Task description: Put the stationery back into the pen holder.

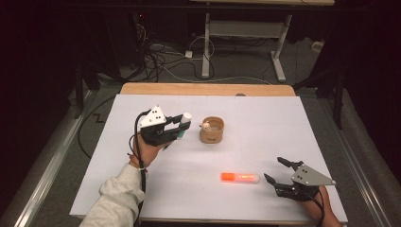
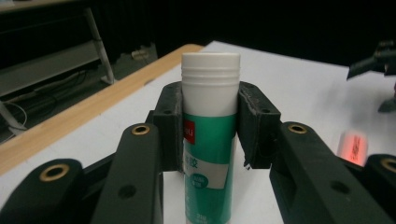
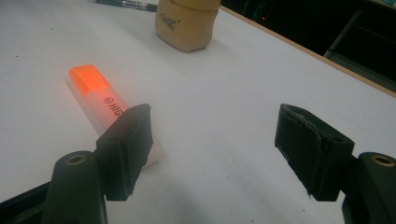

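One glue stick (image 2: 209, 135) (green label, clamped)

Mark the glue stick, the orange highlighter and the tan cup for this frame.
glue stick (image 2: 210, 140): left gripper view, green label between the jaws.
orange highlighter (image 1: 239, 178): high view, middle of its barrel.
tan cup (image 1: 211, 134): high view, front of its outer wall.
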Available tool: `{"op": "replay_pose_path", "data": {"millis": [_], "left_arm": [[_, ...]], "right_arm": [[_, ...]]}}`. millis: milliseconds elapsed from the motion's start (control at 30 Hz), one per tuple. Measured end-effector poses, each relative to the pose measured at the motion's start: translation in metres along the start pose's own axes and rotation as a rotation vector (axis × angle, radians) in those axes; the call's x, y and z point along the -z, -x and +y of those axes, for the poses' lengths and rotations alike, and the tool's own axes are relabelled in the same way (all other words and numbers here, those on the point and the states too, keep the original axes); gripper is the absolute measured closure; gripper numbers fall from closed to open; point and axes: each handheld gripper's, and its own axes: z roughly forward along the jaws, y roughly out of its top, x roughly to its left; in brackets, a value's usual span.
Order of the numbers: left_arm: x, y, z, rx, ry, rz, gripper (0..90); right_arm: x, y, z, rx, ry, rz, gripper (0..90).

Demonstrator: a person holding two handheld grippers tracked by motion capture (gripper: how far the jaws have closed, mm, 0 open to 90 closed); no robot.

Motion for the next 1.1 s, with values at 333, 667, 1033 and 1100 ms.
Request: {"op": "replay_pose_path", "data": {"millis": [333,667,1033,1100], "left_arm": [[-0.036,0.001,0.025,0.010,0.076,-0.046,62.9],[-0.071,0.000,0.030,0.041,0.101,-0.101,62.9],[-0.102,0.003,0.032,0.042,0.095,-0.122,62.8],[-0.107,0.003,0.032,0.041,0.088,-0.132,62.7]], "right_arm": [[0.000,0.001,0.000,-0.002,0.004,0.001,28.2],[0.000,0.002,-0.001,-0.005,0.005,0.003,28.2],[-0.001,0.002,-0.003,-0.003,-0.002,0.007,28.2],[-0.001,0.002,-0.003,-0.003,-0.001,0.005,28.2]]}}
